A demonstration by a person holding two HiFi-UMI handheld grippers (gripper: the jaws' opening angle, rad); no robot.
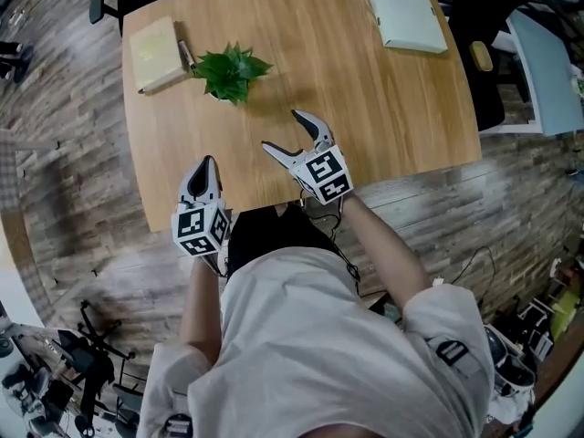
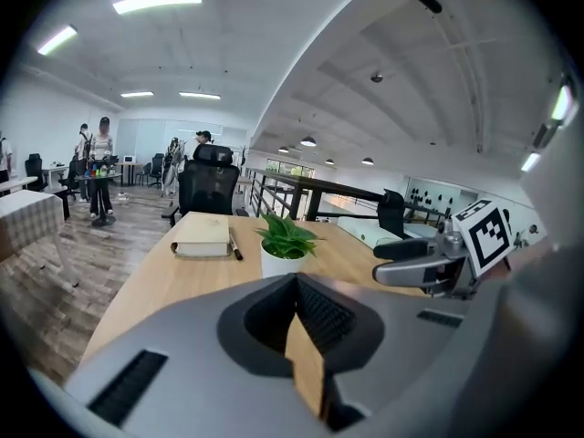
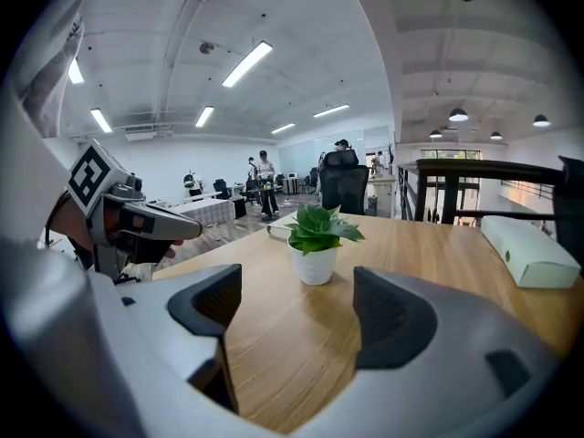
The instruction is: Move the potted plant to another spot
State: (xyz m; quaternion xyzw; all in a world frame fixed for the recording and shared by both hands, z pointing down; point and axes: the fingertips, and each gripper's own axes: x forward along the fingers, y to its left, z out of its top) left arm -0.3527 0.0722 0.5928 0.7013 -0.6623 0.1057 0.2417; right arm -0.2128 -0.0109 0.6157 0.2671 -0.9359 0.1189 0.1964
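Not begun: the potted plant (image 1: 230,71) stands untouched (book (image 1: 157,53) beside it). Short of it, right gripper (image 1: 279,129) fingers gape empty and left gripper (image 1: 209,160) fingers are closed.

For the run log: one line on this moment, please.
stage: pre-grasp | right gripper: open, empty, aimed at potted plant | left gripper: shut, empty | potted plant: on table, untouched

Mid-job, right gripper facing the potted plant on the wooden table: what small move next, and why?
I'd probably ease the right gripper forward toward the green leafy plant's small white pot. Its jaws stand apart with only bare light wooden table between them, and the pot sits ahead, roughly centred, untouched. The left gripper is shut, off to the side.
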